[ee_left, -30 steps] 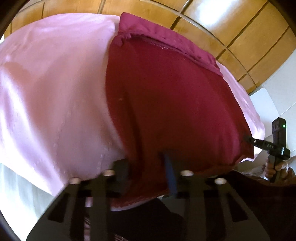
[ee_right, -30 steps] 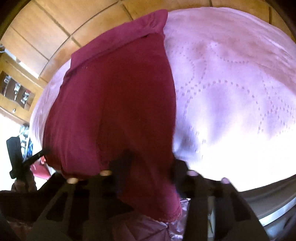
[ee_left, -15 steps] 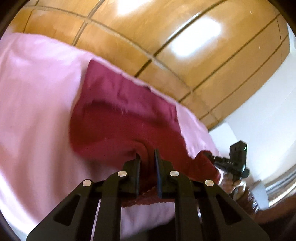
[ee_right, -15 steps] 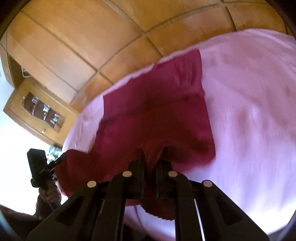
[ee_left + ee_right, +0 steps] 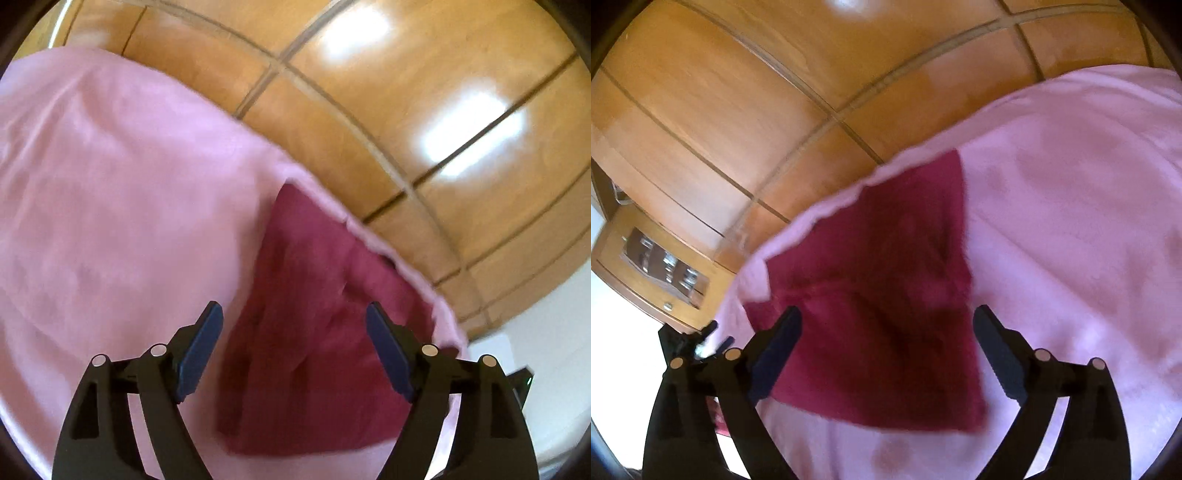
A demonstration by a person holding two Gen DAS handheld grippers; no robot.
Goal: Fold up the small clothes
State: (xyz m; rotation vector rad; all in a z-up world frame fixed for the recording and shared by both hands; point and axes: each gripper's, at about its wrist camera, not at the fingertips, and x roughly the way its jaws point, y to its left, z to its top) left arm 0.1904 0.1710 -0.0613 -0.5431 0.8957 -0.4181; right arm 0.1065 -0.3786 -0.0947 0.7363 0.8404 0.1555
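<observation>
A dark red garment (image 5: 317,332) lies folded on the pink bedspread (image 5: 110,192), close to the bed's far edge. In the right wrist view the same garment (image 5: 882,314) forms a rough square with a rumpled near part. My left gripper (image 5: 293,314) hovers over it, its jaws opening wide, and its blue pads (image 5: 201,350) touch no cloth. My right gripper (image 5: 886,317) also hangs above the garment with jaws opening and nothing pressed between them. The left gripper's tool (image 5: 687,341) shows at the left of the right wrist view.
Glossy wooden cupboard panels (image 5: 388,110) rise right behind the bed's far edge. A small wooden cabinet with glass doors (image 5: 661,269) stands at the far left in the right wrist view. The pink bedspread (image 5: 1071,221) spreads wide beside the garment.
Both grippers carried the near edge of the red garment up and over toward the far edge, then let it go. The jaws went from shut on the cloth to wide apart.
</observation>
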